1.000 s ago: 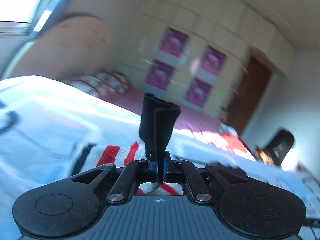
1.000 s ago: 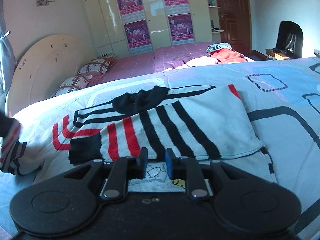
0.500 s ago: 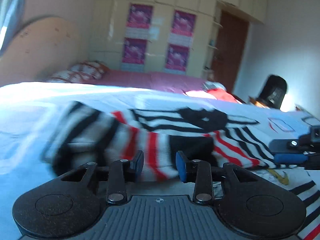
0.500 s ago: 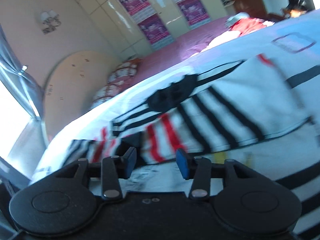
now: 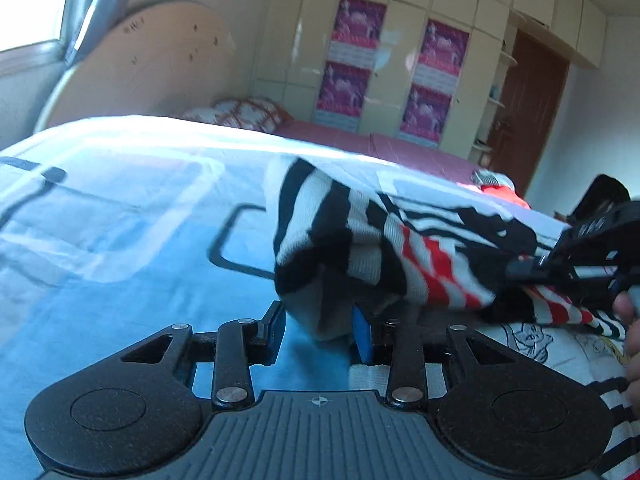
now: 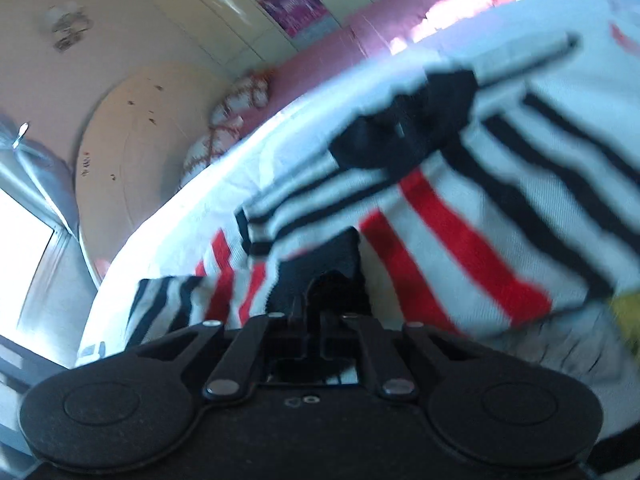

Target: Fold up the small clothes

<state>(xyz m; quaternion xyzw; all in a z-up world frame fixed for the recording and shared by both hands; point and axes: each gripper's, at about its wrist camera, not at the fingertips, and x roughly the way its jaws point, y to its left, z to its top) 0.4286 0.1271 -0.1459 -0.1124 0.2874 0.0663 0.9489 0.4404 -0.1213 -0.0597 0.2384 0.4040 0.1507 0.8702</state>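
Jaws on my left gripper [image 5: 318,330] stand spread apart, and a bunched fold of the striped sweater [image 5: 384,248] sags into the gap between them, lying against the blue pad of the right-hand finger without being pinched. My right gripper [image 6: 318,312] is clenched on the black cuff [image 6: 320,268] of that same sweater, its fingers drawn together with the dark knit standing up between them. From the left wrist view the right gripper [image 5: 592,256] shows at the far right edge, reaching into the garment, with the person's fingers [image 5: 630,320] just below it. The sweater is white with black and red stripes; it lies heaped on the pale blue bedspread [image 5: 120,240], its black collar [image 6: 404,128] turned upward toward the far side, the red bands nearest my right fingers. Under its lower edge a white piece with a cartoon print [image 5: 528,340] peeks out. Beyond the bedspread a pink bed [image 5: 380,146] carries patterned pillows [image 5: 240,114] against a rounded headboard [image 5: 140,68]. Cream wardrobe doors [image 5: 400,52] with magenta posters [image 5: 356,28] fill the back wall, beside a brown door [image 5: 528,96]. The right wrist view is motion-blurred.
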